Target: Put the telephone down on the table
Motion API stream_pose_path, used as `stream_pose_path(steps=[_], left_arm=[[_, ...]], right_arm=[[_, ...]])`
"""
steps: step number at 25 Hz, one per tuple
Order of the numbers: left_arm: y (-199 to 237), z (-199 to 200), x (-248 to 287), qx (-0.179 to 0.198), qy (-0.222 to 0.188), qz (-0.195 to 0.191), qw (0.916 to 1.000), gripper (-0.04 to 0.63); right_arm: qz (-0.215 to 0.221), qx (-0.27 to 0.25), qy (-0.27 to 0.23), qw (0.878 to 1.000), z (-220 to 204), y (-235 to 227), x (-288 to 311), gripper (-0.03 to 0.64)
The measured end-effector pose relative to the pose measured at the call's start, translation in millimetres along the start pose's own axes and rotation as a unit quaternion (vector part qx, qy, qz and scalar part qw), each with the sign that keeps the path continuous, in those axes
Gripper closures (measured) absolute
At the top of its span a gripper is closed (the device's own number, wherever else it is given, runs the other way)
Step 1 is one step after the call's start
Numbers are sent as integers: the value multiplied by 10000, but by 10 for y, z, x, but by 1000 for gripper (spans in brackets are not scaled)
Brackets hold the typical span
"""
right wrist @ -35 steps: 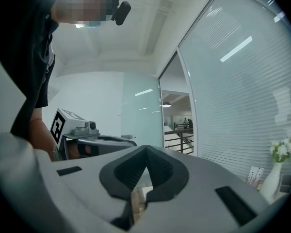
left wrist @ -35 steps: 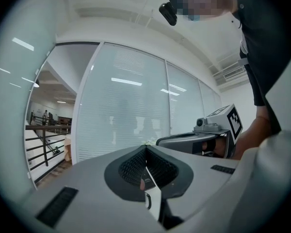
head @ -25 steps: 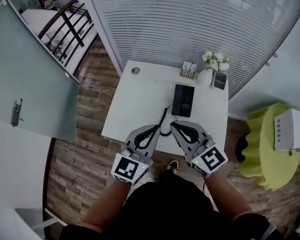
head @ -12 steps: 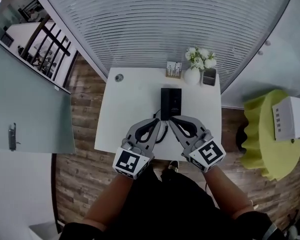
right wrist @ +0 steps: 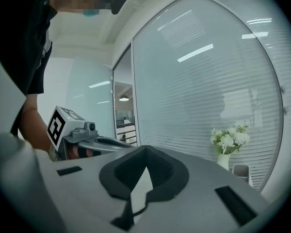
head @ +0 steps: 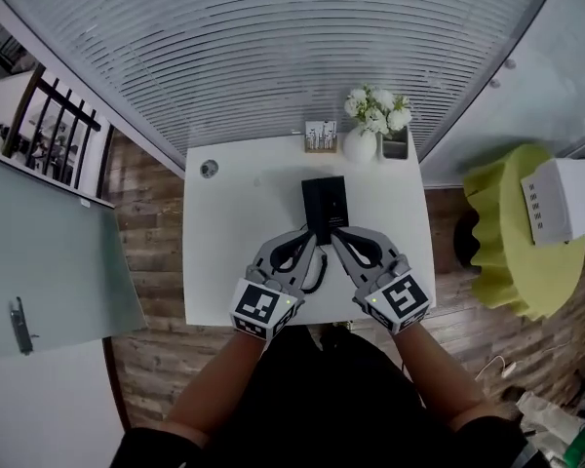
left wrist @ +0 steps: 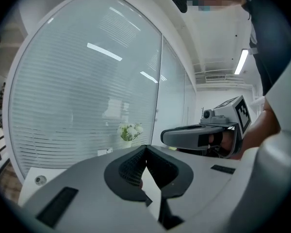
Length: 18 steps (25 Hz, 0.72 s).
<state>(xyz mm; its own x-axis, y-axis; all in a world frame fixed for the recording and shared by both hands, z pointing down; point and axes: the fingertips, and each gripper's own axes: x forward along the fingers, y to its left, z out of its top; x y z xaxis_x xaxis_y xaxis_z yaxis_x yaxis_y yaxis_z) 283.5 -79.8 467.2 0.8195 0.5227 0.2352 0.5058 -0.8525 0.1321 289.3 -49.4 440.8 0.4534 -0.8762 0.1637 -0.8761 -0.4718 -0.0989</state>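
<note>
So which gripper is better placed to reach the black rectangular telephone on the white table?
Marginally the right gripper: both shut tips meet at the black rectangular telephone's near edge, but the black cord loops on the left gripper's side.

Matt black telephone point(head: 325, 201), smooth white table point(head: 224, 247), wood-plank floor point(head: 146, 252).

My left gripper point(left wrist: 145, 148) shows its jaws closed tip to tip. The right gripper point(left wrist: 196, 136) hovers beside it, and white flowers point(left wrist: 129, 131) stand at the desk's point(left wrist: 30, 174) far edge.
</note>
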Motion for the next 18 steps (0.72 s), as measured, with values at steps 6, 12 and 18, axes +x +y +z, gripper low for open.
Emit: stream_pose_path(steps=[6,12,18], left_arm=[[284,-271,217,-381,262,-442,9980,589],[516,-582,384,-759,468,-855,9923,589],[734,-947,549,-1233,545,-1015,9857,589]], right_arm=[[-411,118,241,9988,-229,-167,271,597],[-695,175,520,9961,-520,-277,513,597],[-872,296,753,9929,-760,-360,636,595]])
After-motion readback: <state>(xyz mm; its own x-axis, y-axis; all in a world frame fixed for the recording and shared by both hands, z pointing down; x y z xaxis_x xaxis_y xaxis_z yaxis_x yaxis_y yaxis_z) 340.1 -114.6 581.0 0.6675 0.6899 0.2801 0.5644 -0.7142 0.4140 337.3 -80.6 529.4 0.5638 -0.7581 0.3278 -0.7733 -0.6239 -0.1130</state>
